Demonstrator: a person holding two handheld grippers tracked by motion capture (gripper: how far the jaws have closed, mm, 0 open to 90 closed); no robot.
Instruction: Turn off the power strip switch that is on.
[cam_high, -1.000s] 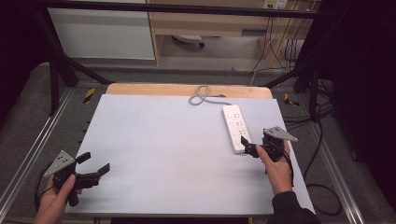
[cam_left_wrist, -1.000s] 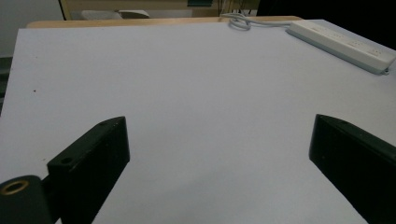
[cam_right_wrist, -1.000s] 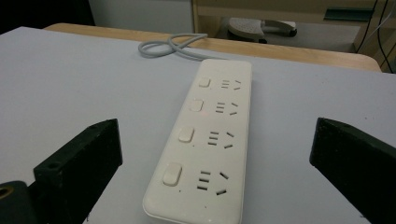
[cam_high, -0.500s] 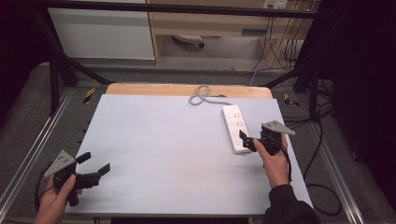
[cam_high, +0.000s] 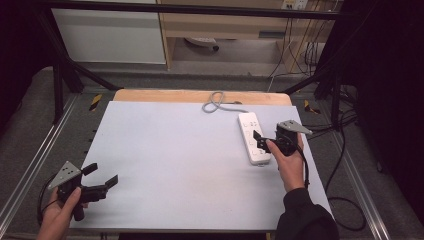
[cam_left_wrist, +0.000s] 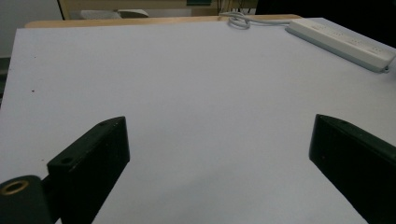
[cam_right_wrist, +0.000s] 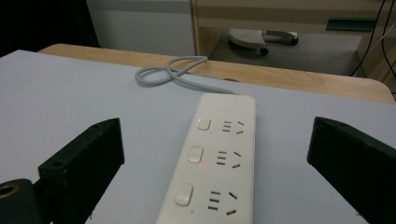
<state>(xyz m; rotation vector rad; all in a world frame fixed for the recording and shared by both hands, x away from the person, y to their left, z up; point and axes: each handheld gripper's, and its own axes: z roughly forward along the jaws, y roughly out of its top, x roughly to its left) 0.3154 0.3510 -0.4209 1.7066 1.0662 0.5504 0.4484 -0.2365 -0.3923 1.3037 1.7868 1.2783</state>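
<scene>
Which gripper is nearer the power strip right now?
Right. The right gripper hovers open at the power strip; the left gripper sits far off at the table's near-left corner.

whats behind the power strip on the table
Behind the power strip its grey cable lies looped over the table's wooden far edge. Beyond are the floor and a cabinet base. Where the cable joins the strip is hidden behind its far end.

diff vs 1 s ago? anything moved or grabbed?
The right hand-held gripper edged farther up the table alongside the power strip, jaws open over it, nothing grasped. The left hand-held gripper stayed open near the table's front left corner. The strip and its looped cable did not move.
</scene>
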